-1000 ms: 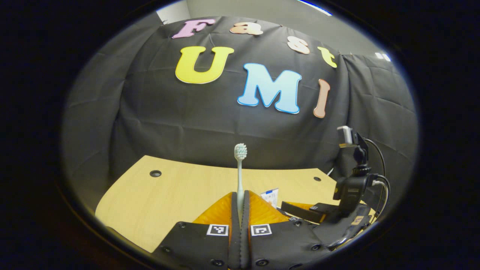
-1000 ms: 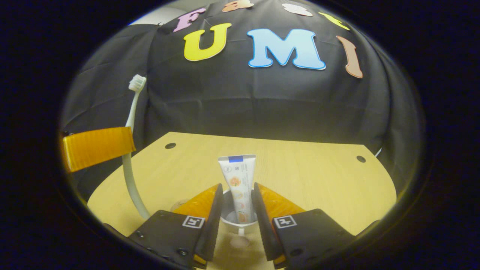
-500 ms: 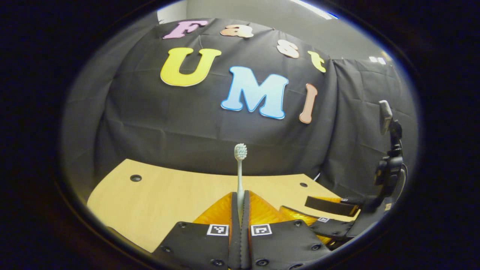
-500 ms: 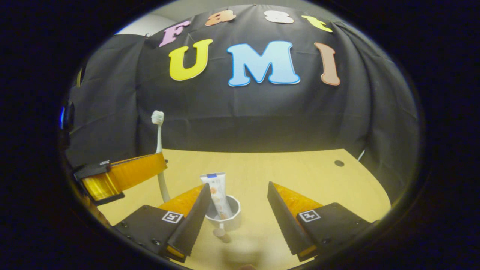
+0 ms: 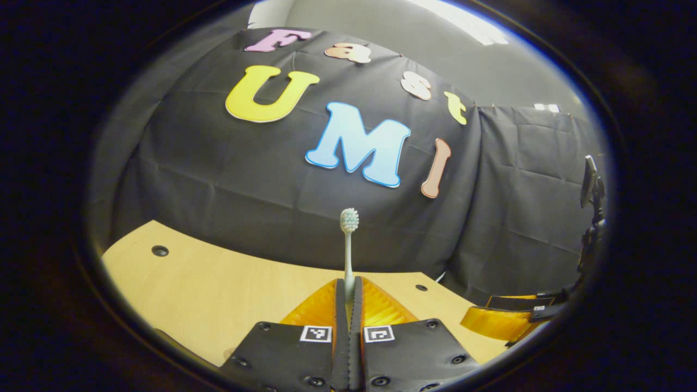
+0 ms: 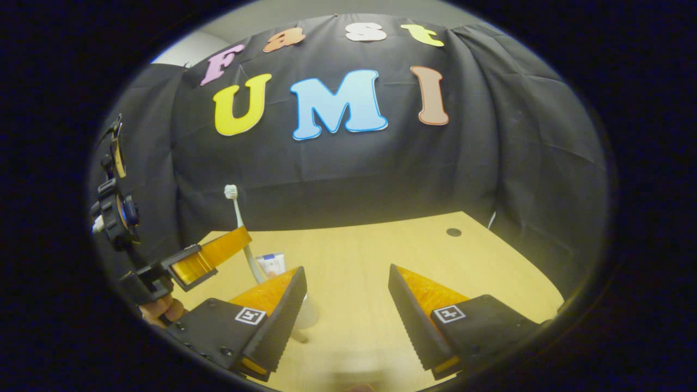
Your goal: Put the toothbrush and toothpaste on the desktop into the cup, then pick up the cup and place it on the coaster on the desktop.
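Toothbrush (image 5: 348,245) stands upright in the left claw (image 5: 348,288), whose two fingers are pressed together on its handle, bristle head up against the black cloth wall (image 5: 245,179); below lies the wooden counter (image 5: 218,288). In the left gripper view the right claw (image 5: 509,318) shows at the far right edge above the counter. In the right gripper view the right claw (image 6: 347,283) is spread wide with nothing between its fingers. Just behind its left-hand finger stands the white cup (image 6: 306,313), partly hidden, with the toothpaste (image 6: 271,264) rising near it. The left claw (image 6: 209,256) carries the toothbrush (image 6: 239,228) close beside the toothpaste, a hand (image 6: 160,309) beneath it.
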`<action>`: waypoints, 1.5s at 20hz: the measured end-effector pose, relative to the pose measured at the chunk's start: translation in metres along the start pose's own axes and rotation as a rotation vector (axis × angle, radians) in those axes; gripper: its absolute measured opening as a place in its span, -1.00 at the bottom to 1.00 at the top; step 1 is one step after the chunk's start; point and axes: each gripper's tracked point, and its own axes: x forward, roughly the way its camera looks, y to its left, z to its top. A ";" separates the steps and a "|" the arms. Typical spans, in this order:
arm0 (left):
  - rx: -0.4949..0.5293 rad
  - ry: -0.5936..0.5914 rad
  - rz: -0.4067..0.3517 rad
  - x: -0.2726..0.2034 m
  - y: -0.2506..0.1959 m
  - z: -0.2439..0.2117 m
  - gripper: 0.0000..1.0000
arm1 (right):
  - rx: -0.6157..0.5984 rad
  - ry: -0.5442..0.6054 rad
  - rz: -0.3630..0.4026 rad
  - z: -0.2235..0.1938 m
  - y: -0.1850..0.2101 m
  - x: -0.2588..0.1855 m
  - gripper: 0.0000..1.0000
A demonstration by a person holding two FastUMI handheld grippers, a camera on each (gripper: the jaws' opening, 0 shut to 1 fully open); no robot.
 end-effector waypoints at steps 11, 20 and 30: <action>0.074 0.086 0.003 0.008 0.005 -0.058 -0.70 | -0.011 0.049 0.005 -0.013 0.000 -0.003 0.93; 0.085 0.099 0.057 -0.013 0.018 -0.050 0.43 | -0.027 0.056 0.025 -0.004 0.008 -0.014 0.93; 0.118 0.291 0.057 -0.040 0.019 -0.076 0.73 | 0.013 0.131 0.098 0.010 0.046 -0.017 0.92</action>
